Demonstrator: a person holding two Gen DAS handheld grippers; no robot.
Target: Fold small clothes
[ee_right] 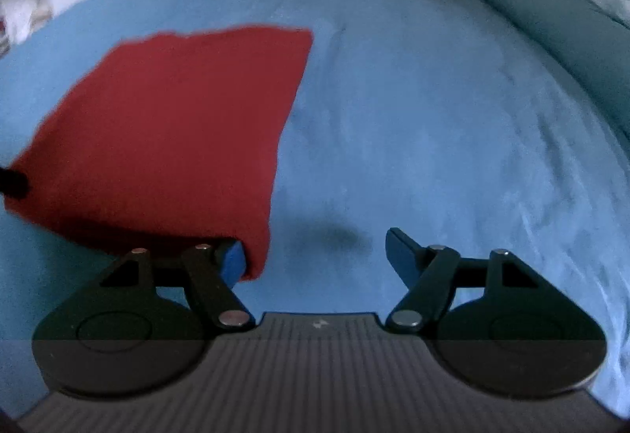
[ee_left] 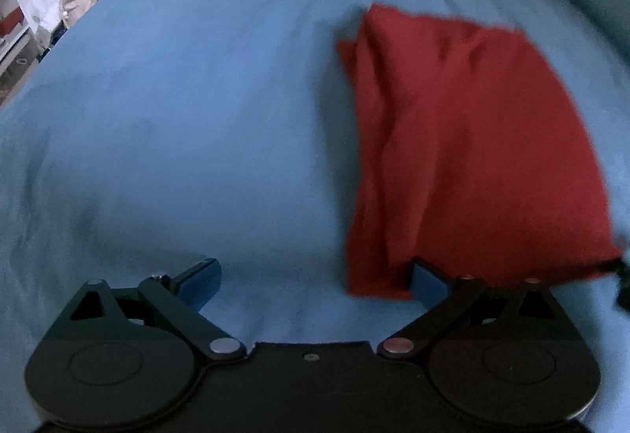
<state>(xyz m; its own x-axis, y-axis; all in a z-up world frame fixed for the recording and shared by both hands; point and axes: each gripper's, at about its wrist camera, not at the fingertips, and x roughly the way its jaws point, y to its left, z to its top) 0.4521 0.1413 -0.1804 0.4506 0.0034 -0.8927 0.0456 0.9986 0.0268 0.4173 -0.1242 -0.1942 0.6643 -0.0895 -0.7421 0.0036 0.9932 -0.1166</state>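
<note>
With both the left gripper (ee_left: 315,277) and right gripper (ee_right: 317,255) spread wide and gripping nothing, red cloth (ee_left: 464,141) folded mid-bedspread (ee_left: 177,118), probably between folds; next, close on near corners.

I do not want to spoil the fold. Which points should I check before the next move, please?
1. Left gripper open: ok.
2. Right gripper open: ok.
3. Red cloth free of both grippers: cannot tell; its near edge touches or overlaps one finger of each.
4. Cloth folded into a flat packet: ok, though the left edge looks bunched.
5. Blue bedcover around the cloth free of other clothes: ok.
</note>
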